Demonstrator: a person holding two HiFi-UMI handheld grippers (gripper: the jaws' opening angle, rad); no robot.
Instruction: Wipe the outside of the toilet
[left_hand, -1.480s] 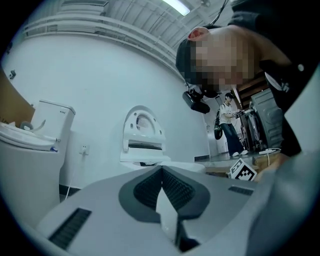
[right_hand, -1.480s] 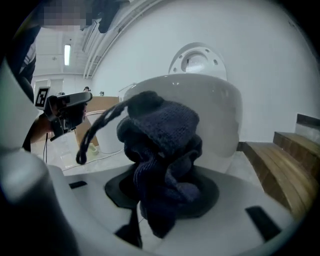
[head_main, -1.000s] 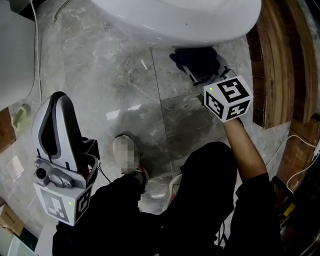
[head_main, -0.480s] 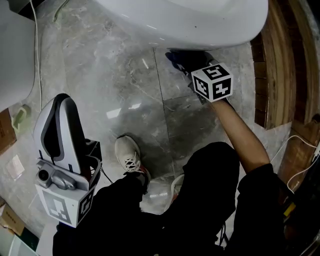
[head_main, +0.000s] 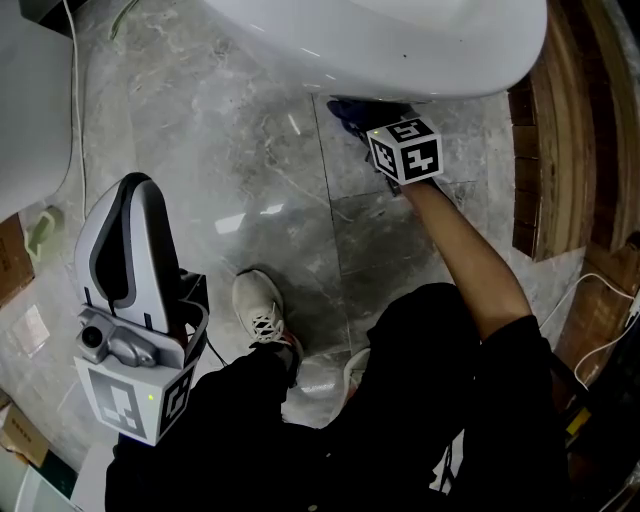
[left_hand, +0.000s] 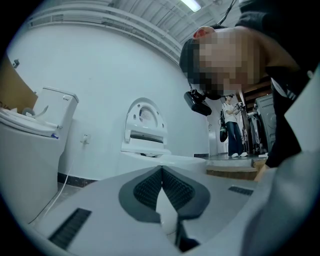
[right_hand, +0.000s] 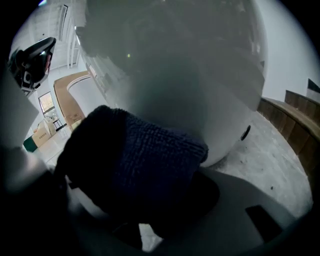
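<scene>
The white toilet bowl (head_main: 400, 40) fills the top of the head view, and its curved outside (right_hand: 200, 75) looms close in the right gripper view. My right gripper (head_main: 365, 120) is shut on a dark blue cloth (head_main: 352, 110), tucked under the bowl's overhang just above the floor. In the right gripper view the cloth (right_hand: 135, 165) covers the jaws and lies against the bowl's lower side. My left gripper (head_main: 135, 190) is held back at the lower left, away from the toilet. Its jaws are shut, with the fingertips (left_hand: 161, 172) touching and nothing between them.
The floor is grey marble tile (head_main: 230, 150). A wooden step (head_main: 560, 140) runs along the right. Another white fixture (head_main: 25, 100) with a thin cable (head_main: 75, 110) stands at the left. The person's shoe (head_main: 262, 308) and dark legs fill the bottom. Two more toilets (left_hand: 145, 130) show in the left gripper view.
My right gripper has pushed forward and left with the cloth, further under the bowl's edge. The left gripper has risen slightly.
</scene>
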